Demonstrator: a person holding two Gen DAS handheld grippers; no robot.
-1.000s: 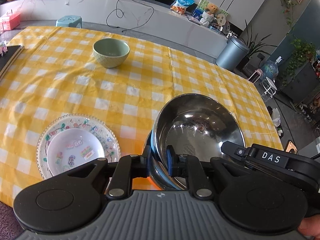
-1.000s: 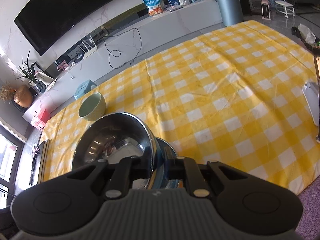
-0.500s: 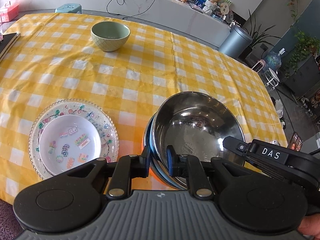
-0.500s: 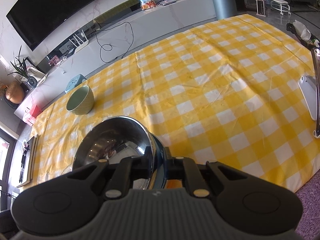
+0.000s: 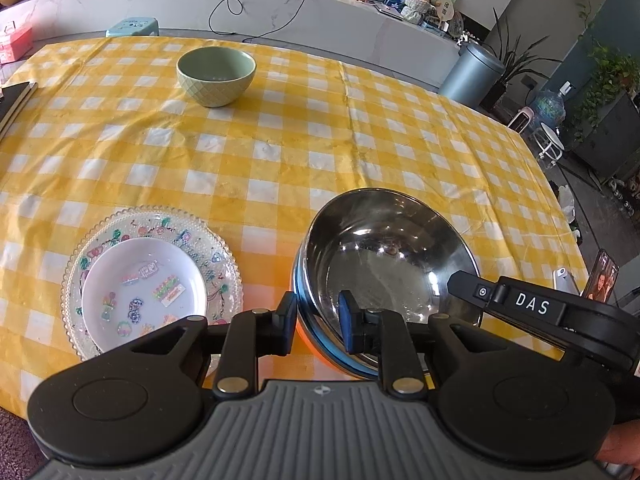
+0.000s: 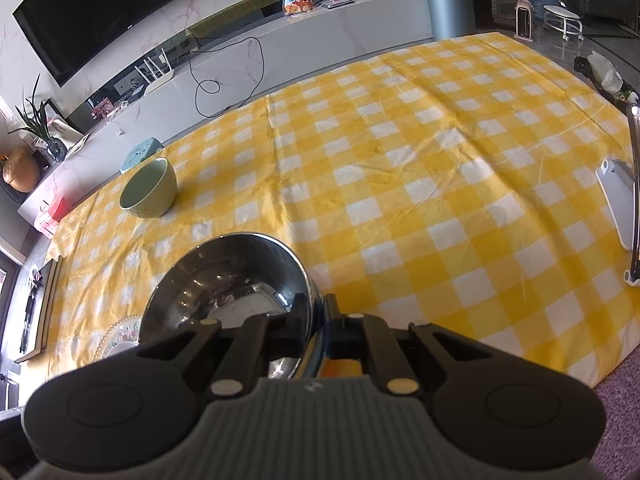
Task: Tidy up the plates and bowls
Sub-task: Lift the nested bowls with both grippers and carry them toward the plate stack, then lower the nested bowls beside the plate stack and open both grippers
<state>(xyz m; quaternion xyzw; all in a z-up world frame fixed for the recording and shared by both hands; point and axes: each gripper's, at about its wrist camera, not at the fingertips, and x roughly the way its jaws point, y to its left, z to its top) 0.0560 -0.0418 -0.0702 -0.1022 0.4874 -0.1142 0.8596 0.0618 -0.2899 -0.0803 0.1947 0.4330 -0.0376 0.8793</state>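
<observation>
- The shiny round stainless-steel bowl (image 5: 390, 264) sits at the near edge of the bench (image 5: 280, 152), which is covered by a yellow-and-white checked cloth; a blue band and an orange layer show under its rim, so it seems to rest in or on another dish, though what that is cannot be told.
- The steel bowl is empty, its polished inside mirroring the room.
- The left gripper (image 5: 318, 322) straddles the steel bowl's near-left rim; its fingers (image 5: 349, 322) have just been opening, and a gap now shows between the pads and the rim.
- The right gripper (image 6: 314, 320) is on the steel bowl's near-right rim, fingers (image 6: 299, 322) narrow and pinching the thin wall.
- Just left of the steel bowl lies a clear glass plate with a beaded edge and flower print (image 5: 218, 258), carrying a smaller white plate with coloured stickers (image 5: 144, 292).
- Well beyond the steel bowl, toward the far side, stands an empty pale green ceramic bowl with a quilted outer pattern (image 5: 216, 70).
- Open cloth lies between the steel bowl and the green bowl.
- Right of the steel bowl, at the bench edge, lies a white flat device (image 6: 618, 200).
</observation>
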